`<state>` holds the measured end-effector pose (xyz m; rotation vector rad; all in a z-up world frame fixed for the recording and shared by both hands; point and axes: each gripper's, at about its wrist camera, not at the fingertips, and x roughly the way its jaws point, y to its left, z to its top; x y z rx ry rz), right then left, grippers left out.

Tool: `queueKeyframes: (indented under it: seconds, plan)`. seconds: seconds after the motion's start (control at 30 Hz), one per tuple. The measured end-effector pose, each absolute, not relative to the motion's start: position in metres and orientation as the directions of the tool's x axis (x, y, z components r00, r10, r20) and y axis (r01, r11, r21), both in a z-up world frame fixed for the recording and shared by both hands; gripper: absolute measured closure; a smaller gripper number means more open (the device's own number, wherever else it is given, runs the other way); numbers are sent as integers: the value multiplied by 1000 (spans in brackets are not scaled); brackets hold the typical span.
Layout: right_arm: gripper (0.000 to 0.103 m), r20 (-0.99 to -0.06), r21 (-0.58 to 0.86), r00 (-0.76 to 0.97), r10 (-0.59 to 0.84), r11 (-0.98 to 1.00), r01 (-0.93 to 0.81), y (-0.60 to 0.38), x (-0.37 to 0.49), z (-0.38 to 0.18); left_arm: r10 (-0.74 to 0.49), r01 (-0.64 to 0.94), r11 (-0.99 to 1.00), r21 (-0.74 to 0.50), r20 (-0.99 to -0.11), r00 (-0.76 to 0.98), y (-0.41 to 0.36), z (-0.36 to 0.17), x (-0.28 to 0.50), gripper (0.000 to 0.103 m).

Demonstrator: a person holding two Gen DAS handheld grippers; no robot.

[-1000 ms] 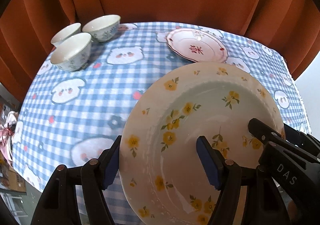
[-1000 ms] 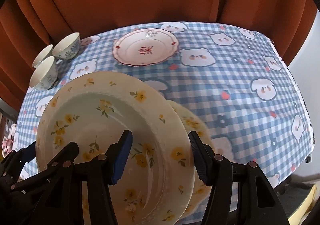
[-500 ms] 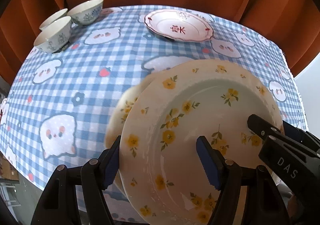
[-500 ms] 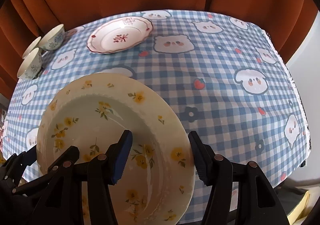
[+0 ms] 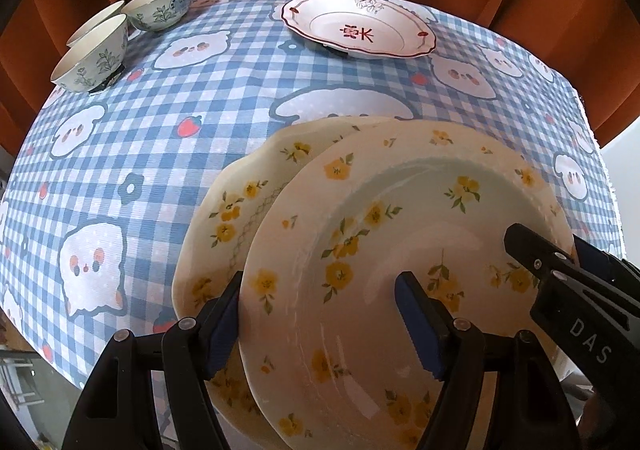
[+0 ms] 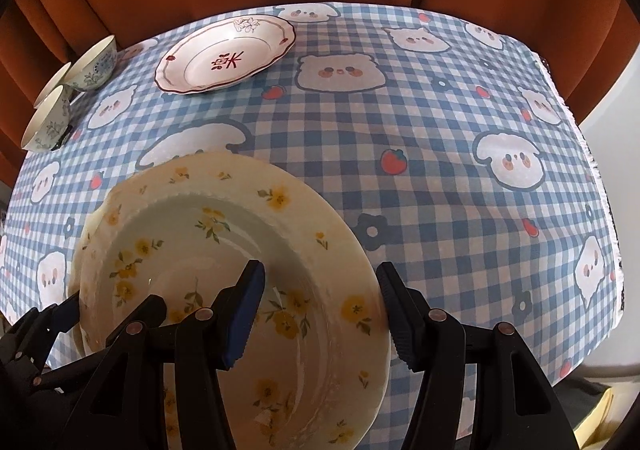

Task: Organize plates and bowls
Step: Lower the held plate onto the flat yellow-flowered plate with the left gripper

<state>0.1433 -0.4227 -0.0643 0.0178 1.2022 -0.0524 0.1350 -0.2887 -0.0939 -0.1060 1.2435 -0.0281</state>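
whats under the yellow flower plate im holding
A second yellow-flowered plate lies under the held plate, its left rim sticking out. The rest of it is covered, so contact can't be judged.

The upper plate [image 5: 400, 250] sits over a lower plate [image 5: 240, 210] at the near edge of the worktop [image 5: 200, 90], offset so the lower one shows on its left. A third plate [image 5: 358, 32] lies at the far side, well apart from them. Three bowls [image 5: 120, 38] cluster at the far left corner, close together, left of that plate.
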Motion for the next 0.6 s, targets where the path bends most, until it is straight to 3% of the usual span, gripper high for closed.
queueKeyframes:
  seconds: [0.6]
  plan:
    - [41,-934,9,358,-5,999,38,-421,147,-70,-20,-47,998,-38,-945,326,-289,-100,138,26]
